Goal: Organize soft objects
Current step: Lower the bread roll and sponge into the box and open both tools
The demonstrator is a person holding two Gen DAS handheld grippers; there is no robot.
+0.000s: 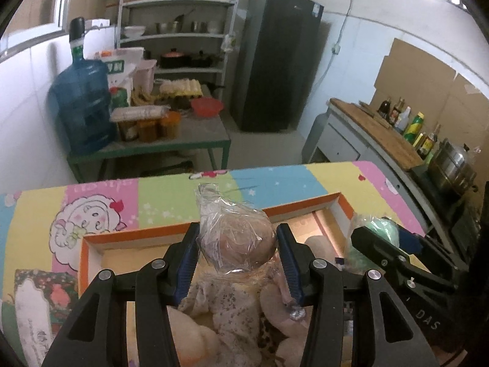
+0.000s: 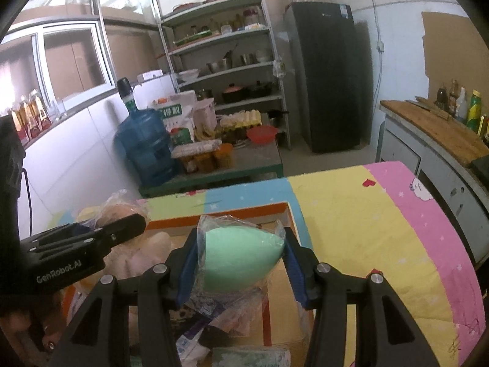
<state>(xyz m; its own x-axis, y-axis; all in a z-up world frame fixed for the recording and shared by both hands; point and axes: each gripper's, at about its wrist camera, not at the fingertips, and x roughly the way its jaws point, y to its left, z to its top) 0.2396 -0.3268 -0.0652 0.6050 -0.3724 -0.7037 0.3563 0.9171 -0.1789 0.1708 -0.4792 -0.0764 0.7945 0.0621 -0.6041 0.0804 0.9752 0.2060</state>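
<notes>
My left gripper [image 1: 237, 240] is shut on a beige soft sponge in a clear plastic bag [image 1: 237, 235], held above an orange-rimmed cardboard box [image 1: 134, 234]. Plush toys [image 1: 232, 315] lie in the box below it. My right gripper [image 2: 240, 252] is shut on a mint-green egg-shaped sponge in a plastic bag [image 2: 238, 260], held over the right part of the same box [image 2: 244, 209]. The right gripper also shows at the right of the left wrist view [image 1: 382, 244]; the left gripper shows at the left of the right wrist view [image 2: 101, 238].
The box sits on a table with a pastel cartoon cloth [image 2: 366, 229]. Packets [image 2: 220, 321] lie in the box. Behind are a low table with a blue water jug [image 1: 81, 104], shelves [image 1: 177, 30], a dark fridge [image 1: 275, 61] and a counter with bottles [image 1: 406, 122].
</notes>
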